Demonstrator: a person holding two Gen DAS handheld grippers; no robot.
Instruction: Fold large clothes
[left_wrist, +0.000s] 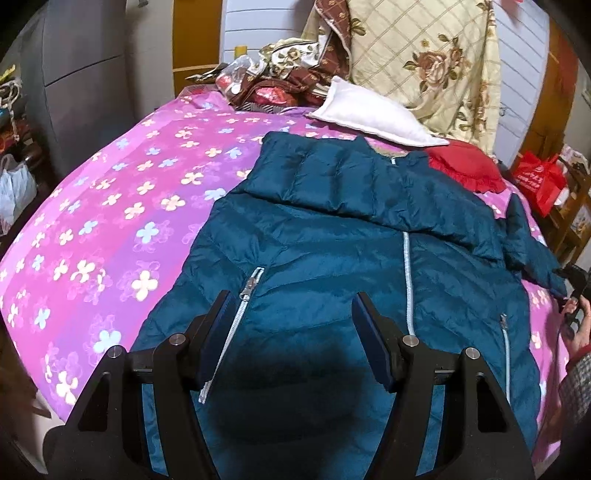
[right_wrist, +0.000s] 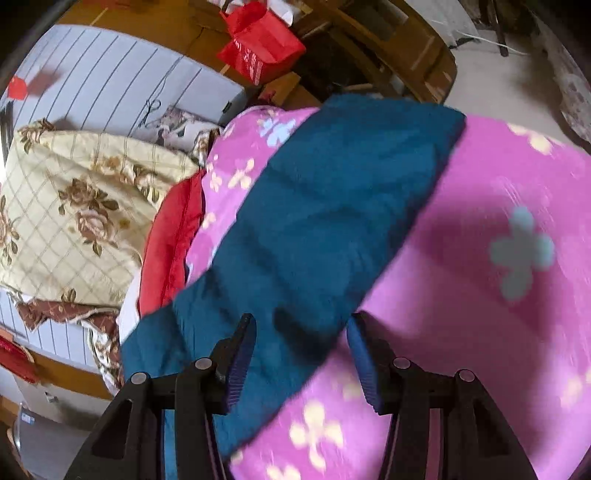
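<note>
A teal quilted jacket (left_wrist: 332, 243) lies front up on a pink flowered bedspread (left_wrist: 110, 221), its left sleeve folded across the chest and its hood toward the pillows. My left gripper (left_wrist: 291, 306) is open and empty, hovering over the jacket's lower front beside a pocket zipper (left_wrist: 236, 317). In the right wrist view the jacket's other sleeve (right_wrist: 325, 229) stretches away across the bedspread (right_wrist: 480, 295). My right gripper (right_wrist: 301, 332) is open and empty just above that sleeve near its shoulder end.
A white pillow (left_wrist: 373, 110), a red cloth (left_wrist: 465, 166) and a floral quilt (left_wrist: 424, 59) lie at the head of the bed. A red bag (right_wrist: 258, 40) sits on wooden furniture beside the bed. The right hand and gripper show at the edge (left_wrist: 576, 306).
</note>
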